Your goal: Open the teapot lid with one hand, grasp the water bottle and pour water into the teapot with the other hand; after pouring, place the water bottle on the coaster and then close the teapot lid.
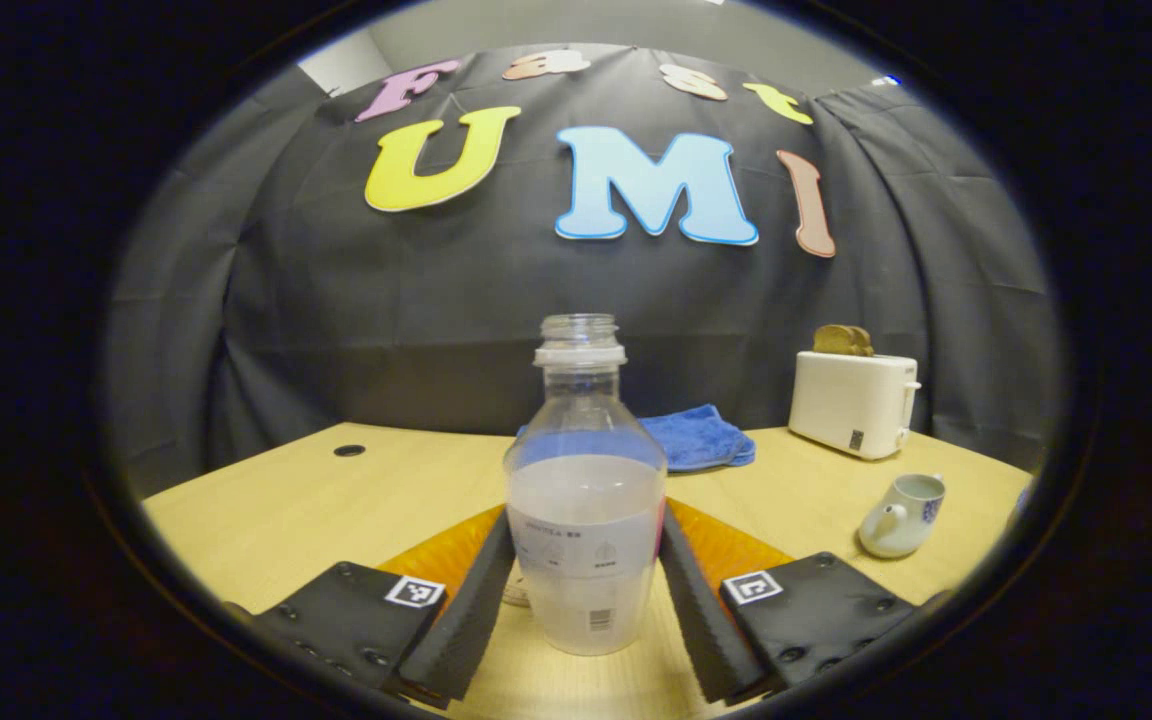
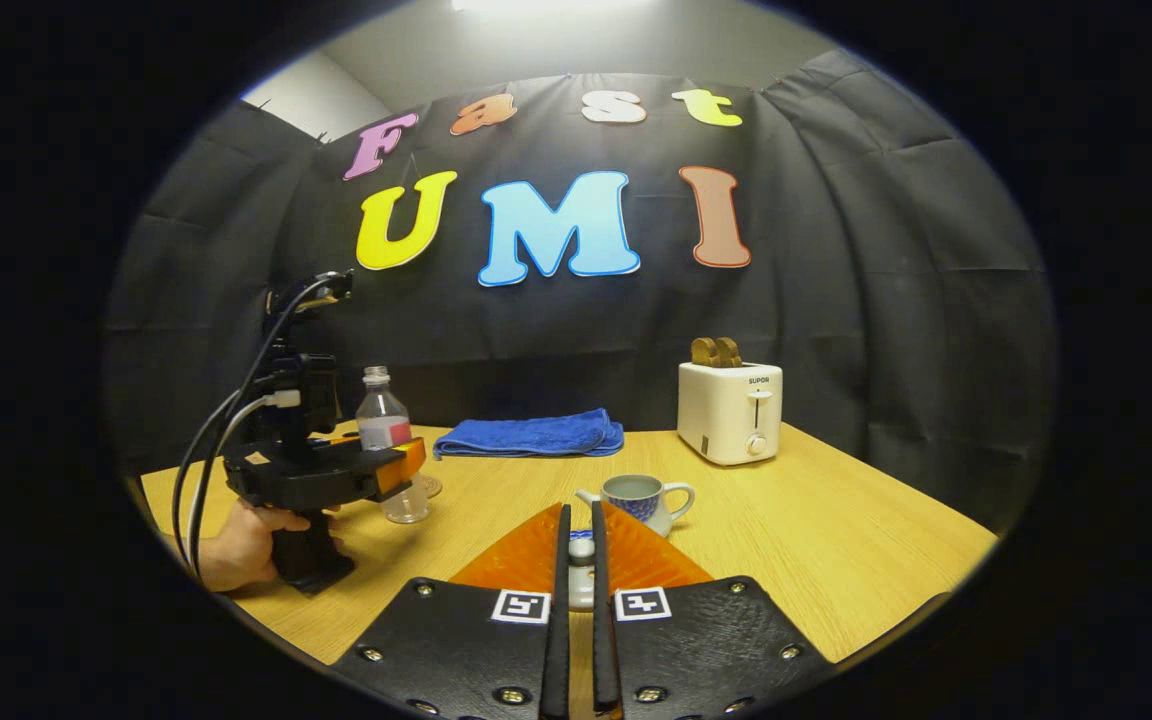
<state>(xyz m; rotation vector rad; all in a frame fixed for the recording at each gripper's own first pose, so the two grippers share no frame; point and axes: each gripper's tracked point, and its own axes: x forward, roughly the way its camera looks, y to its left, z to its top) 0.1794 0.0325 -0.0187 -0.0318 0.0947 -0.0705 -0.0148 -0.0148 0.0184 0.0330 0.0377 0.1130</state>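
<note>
The left gripper [image 1: 584, 590] has its fingers on either side of the uncapped water bottle [image 1: 584, 520], right up against it. Bottle's upright and about half full. Off to the right on the wooden table [image 1: 266, 510] sits the lidless teapot [image 1: 902, 515], with a white toaster [image 1: 854, 402] and blue towel [image 1: 696, 436] further back.

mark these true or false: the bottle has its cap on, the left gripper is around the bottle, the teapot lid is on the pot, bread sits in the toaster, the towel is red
1. The bottle has its cap on. False: its neck is open.
2. The left gripper has its fingers on either side of the bottle. True.
3. The lid is on the teapot. False: the right gripper holds it, and the pot is open.
4. Bread sits in the toaster. True.
5. The towel is red. False: it is blue.
</note>
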